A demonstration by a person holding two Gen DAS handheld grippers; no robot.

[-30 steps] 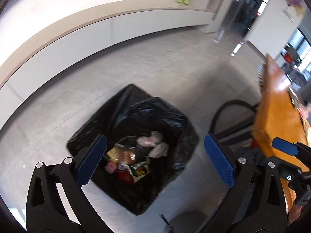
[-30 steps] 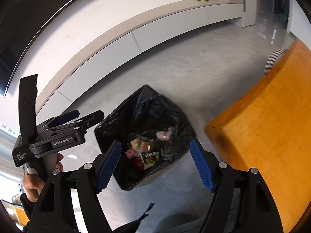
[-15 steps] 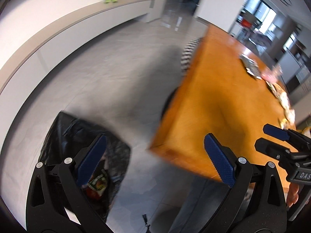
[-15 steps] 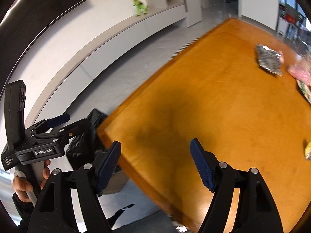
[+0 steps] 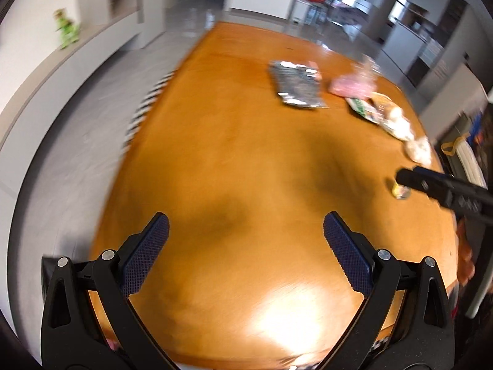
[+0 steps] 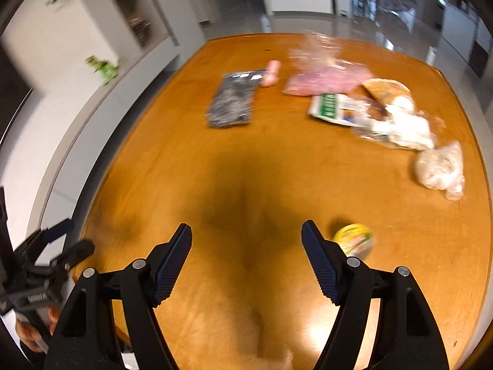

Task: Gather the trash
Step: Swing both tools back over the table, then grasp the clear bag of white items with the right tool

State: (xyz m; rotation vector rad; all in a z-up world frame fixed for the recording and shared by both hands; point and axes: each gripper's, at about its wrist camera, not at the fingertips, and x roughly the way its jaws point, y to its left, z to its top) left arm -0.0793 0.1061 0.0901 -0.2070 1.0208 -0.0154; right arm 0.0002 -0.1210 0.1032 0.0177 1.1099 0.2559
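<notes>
Trash lies on the far half of an orange wooden table [image 6: 215, 166]: a silver foil wrapper [image 6: 232, 103], a small pink roll [image 6: 271, 72], a pink plastic bag [image 6: 326, 81], a green-and-white packet [image 6: 336, 109], a bread bag [image 6: 397, 120], a crumpled clear bag [image 6: 440, 168] and a small yellow-green cup [image 6: 354, 242]. My right gripper [image 6: 246, 262] hangs open and empty over the near table, the cup just right of its right finger. My left gripper [image 5: 246, 254] is open and empty too, over bare wood. The foil wrapper [image 5: 297, 84] and the cup [image 5: 400, 189] show in the left wrist view.
A grey tiled floor [image 5: 83, 141] runs along the table's left side, with a white ledge holding a green toy [image 5: 66, 32]. A corner of the black trash bag [image 5: 49, 269] peeks out at the table's near left. Shelving [image 6: 135, 15] stands beyond.
Both grippers have swung from over the black trash bag on the floor to above the table, rolling as they went. The bag has left the view and the trash on the table has come in.
</notes>
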